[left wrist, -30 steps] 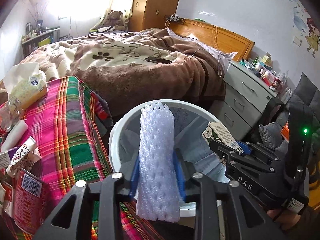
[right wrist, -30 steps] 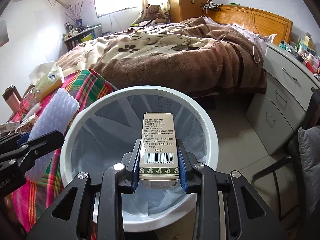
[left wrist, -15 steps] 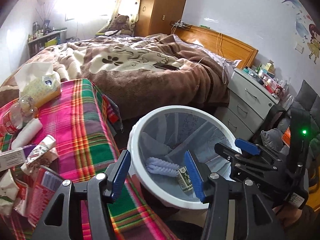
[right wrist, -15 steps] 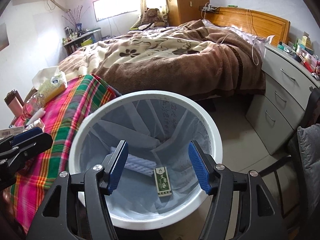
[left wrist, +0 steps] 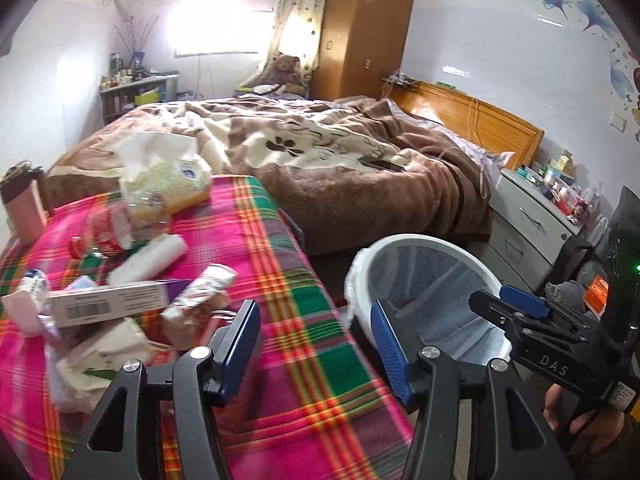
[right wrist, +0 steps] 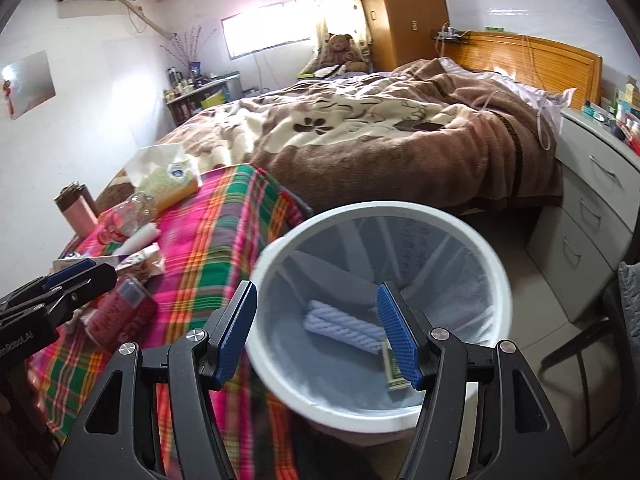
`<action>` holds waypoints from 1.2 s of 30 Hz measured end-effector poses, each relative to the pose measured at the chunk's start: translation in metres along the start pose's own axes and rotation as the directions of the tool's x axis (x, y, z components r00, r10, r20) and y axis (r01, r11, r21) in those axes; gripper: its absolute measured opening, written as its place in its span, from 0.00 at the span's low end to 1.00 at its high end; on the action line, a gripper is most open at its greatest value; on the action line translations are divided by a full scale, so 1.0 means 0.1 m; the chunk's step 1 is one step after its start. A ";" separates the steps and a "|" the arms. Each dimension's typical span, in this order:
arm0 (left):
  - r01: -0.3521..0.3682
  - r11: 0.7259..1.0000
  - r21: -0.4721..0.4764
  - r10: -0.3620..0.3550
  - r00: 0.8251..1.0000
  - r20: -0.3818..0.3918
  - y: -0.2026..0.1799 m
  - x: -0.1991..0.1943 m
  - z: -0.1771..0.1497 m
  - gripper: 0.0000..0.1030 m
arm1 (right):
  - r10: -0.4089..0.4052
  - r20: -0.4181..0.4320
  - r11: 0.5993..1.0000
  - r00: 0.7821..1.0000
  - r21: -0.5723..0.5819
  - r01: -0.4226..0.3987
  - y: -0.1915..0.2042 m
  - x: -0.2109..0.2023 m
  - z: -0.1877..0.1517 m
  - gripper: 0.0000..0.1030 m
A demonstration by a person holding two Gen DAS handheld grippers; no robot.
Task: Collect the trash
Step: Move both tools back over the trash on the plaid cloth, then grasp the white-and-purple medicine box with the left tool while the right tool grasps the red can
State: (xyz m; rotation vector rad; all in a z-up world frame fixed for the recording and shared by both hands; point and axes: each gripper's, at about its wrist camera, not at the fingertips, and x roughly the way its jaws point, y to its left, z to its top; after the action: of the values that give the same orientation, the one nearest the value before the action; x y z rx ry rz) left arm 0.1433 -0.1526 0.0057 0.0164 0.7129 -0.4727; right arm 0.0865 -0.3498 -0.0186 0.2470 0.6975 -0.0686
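A white trash bin [right wrist: 460,224] with a clear liner stands on the floor beside the plaid-covered table [left wrist: 280,280]. In it lie a white foam net sleeve [right wrist: 344,326] and a small green box [right wrist: 394,372]. My right gripper [right wrist: 316,332] is open and empty above the bin's near rim. My left gripper [left wrist: 316,344] is open and empty over the table's right edge, with the bin [left wrist: 404,242] to its right. Trash is piled on the table's left: a long white box [left wrist: 108,304], crumpled wrappers [left wrist: 200,296], a white tube [left wrist: 148,260]. The right gripper [left wrist: 524,312] shows in the left wrist view.
A tissue pack [left wrist: 168,180], a plastic bottle [left wrist: 108,228] and a pink flask [left wrist: 24,208] stand at the table's far end. A bed with a brown blanket [left wrist: 340,160] lies behind. A grey drawer unit [right wrist: 592,216] stands right of the bin.
Both grippers opened and dropped the foam sleeve and the box into the bin. Since then the left gripper has swung left over the table, and the right has drifted left too.
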 end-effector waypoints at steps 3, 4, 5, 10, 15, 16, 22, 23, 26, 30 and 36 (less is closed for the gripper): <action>-0.039 0.999 -0.027 0.040 0.999 0.015 0.23 -0.12 -0.03 0.60 | 0.037 -0.007 0.999 0.999 -0.010 -0.037 0.16 0.03 -0.03 0.62; -0.051 0.998 -0.041 0.052 0.998 0.019 0.31 -0.16 -0.04 0.60 | 0.046 -0.011 0.999 0.999 -0.012 -0.046 0.21 0.05 -0.04 0.62; -0.066 0.996 -0.052 0.068 0.997 0.024 0.40 -0.20 -0.04 0.60 | 0.054 -0.015 0.998 0.998 -0.013 -0.055 0.27 0.07 -0.05 0.62; -0.132 0.985 -0.108 0.137 0.990 0.036 0.80 -0.34 -0.06 0.60 | 0.107 -0.036 0.994 0.994 -0.003 -0.108 0.52 0.15 -0.08 0.62; -0.177 0.975 -0.133 0.182 0.983 0.027 1.10 -0.39 -0.08 0.60 | 0.149 -0.064 0.989 0.987 -0.016 -0.150 0.78 0.23 -0.14 0.62; -0.184 0.973 -0.137 0.189 0.982 0.024 1.16 -0.39 -0.08 0.60 | 0.152 -0.070 0.988 0.986 -0.021 -0.154 0.83 0.24 -0.15 0.62; -0.203 0.970 -0.136 0.207 0.978 0.016 1.38 -0.38 -0.06 0.60 | 0.201 -0.120 0.979 0.972 -0.009 -0.203 1.04 0.37 -0.18 0.62; -0.200 0.971 -0.133 0.204 0.979 0.015 1.39 -0.38 -0.04 0.60 | 0.209 -0.123 0.978 0.970 -0.003 -0.211 1.07 0.39 -0.19 0.62; -0.171 0.978 -0.119 0.172 0.985 0.002 1.45 -0.34 0.02 0.60 | 0.231 -0.148 0.973 0.962 0.028 -0.229 1.16 0.47 -0.19 0.62; -0.180 0.980 -0.081 0.180 0.984 0.003 1.47 -0.30 0.11 0.60 | 0.239 -0.174 0.971 0.955 0.042 -0.236 1.26 0.57 -0.19 0.62; -0.129 0.989 -0.066 0.126 0.991 -0.050 1.55 -0.13 0.20 0.60 | 0.260 -0.202 0.966 0.944 0.051 -0.255 1.35 0.64 -0.18 0.65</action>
State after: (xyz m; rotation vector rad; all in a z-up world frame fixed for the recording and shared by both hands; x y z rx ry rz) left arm 0.2129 -0.0119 0.0070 0.0079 0.7674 -0.3259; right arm 0.1442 -0.2134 -0.0456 0.3710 0.8668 0.2017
